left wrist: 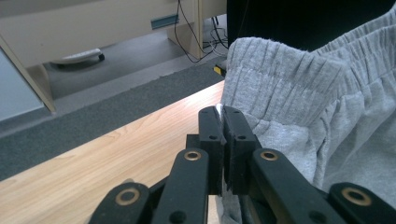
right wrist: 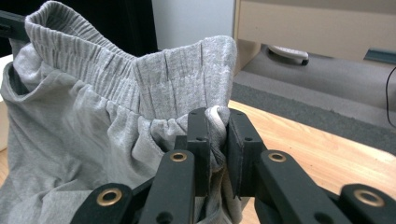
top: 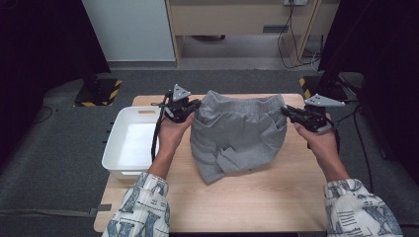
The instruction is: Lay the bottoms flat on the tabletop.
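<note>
The grey sweatpants (top: 237,136) hang folded between my two hands above the wooden desk (top: 267,197), their lower fold resting on the desktop and the elastic waistband stretched across the top. My left gripper (left wrist: 222,114) has its jaws clamped tight on the waistband's left corner, and my right gripper (right wrist: 217,119) pinches a bunch of fabric at the right corner. A white bin (top: 129,143) sits at the desk's left edge, just beside my left hand (top: 170,133).

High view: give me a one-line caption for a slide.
Two hand-held grippers, left gripper and right gripper, pinch the waistband of grey shorts over a wooden table, beside a white bin.
</note>
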`<state>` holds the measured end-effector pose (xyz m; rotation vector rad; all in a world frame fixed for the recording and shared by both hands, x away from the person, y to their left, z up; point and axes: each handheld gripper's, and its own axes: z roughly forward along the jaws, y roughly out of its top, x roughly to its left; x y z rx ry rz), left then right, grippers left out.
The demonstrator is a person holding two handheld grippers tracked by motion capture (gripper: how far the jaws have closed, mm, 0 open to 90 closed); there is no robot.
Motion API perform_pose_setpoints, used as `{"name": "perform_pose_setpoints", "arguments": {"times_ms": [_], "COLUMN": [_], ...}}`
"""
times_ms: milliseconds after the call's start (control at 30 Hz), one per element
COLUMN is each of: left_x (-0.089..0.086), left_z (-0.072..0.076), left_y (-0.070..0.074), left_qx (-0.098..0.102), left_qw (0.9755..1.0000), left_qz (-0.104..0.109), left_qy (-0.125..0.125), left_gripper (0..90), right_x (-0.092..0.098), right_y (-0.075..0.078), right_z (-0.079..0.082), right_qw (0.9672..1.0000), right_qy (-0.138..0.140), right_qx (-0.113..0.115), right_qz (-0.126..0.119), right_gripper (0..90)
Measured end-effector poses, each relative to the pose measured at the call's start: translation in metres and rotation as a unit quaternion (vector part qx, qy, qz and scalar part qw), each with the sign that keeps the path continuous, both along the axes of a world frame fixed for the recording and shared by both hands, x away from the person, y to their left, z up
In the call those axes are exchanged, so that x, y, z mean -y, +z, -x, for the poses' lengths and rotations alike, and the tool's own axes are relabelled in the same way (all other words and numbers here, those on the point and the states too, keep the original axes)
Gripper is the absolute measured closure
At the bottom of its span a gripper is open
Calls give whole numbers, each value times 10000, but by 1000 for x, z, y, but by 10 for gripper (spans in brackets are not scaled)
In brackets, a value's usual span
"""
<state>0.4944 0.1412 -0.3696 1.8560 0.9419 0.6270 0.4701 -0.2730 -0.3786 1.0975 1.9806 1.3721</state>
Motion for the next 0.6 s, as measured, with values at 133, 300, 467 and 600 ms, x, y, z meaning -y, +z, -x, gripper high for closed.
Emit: {"name": "perform_pose_setpoints", "arguments": {"times_ms": [133,300,467,600], "left_x": [0,0,3,5], "left_z": [-5,-12,-19,-28], "left_y": [-4,-6,-11,-19], "left_qx": [37,1,-45,-117], "left_qw": [9999,9998,9995,9993], "left_qz": [-82,-127,-216,-261], "left_qy": [65,152,203,244], "left_gripper": [871,872,871,871], "right_x": [-1,-5,-6,-6], "right_y": [-4,-4,-7,-13], "right_z": [-5,-12,-19,-26], "right_qw": [10000,9999,9998,9994], "right_qy": [-4,-25,-62,-119], "right_qx": [-45,-81,-169,-277], "right_qz": [0,64,115,166], "right_gripper": [808,808,807,807]}}
